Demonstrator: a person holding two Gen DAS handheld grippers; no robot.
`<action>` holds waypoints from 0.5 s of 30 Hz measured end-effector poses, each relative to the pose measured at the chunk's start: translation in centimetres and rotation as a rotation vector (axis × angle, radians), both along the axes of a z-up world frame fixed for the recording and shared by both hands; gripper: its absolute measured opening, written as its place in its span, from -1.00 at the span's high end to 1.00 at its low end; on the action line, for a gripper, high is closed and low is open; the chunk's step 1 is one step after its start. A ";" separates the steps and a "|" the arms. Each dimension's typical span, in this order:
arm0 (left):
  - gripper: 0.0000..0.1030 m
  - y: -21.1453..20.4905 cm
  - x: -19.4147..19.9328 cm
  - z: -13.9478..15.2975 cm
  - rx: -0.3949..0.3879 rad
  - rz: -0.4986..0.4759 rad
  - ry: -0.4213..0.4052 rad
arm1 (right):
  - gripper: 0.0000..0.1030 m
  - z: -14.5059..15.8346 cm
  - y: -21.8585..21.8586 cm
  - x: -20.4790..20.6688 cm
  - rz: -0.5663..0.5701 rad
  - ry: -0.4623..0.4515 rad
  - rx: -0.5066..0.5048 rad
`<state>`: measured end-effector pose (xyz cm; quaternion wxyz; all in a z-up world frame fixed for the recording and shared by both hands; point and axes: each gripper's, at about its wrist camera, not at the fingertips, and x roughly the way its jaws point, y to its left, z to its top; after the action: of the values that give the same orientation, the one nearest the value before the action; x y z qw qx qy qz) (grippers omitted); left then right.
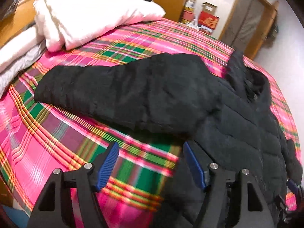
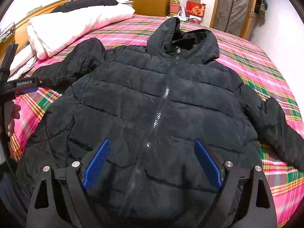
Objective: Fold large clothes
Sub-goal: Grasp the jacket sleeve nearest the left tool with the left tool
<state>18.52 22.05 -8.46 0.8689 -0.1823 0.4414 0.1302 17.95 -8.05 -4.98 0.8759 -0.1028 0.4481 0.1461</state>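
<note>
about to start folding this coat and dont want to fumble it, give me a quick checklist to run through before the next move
1. Black quilted puffer jacket lies front up and spread on the pink and green plaid bedcover: ok.
2. Zip closed along the front: ok down to the lower chest; the hem end cannot be told.
3. Both sleeves out to the sides, not tucked under: ok, left sleeve, right sleeve.
4. Left gripper open with nothing between its pads: ok.
5. Right gripper open above the jacket front, holding nothing: ok.
6. White folded duvet lies apart from the left sleeve: ok.
</note>
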 end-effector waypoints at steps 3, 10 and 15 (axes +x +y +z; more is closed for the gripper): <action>-0.40 3.4 0.9 -1.2 -0.051 0.056 0.003 | -0.75 -0.7 0.5 0.8 0.007 0.009 -0.007; -0.40 10.4 1.9 -4.1 -0.126 0.224 -0.006 | -0.75 -2.1 1.3 2.2 0.021 0.022 -0.021; -0.39 13.2 2.4 -6.1 -0.167 0.307 -0.030 | -0.75 -3.4 1.3 3.2 0.013 0.038 -0.032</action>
<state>20.94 35.22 -14.59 0.8272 -0.3210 0.4047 0.2213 21.11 -6.70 -8.36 0.8645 -0.1169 0.4663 0.1466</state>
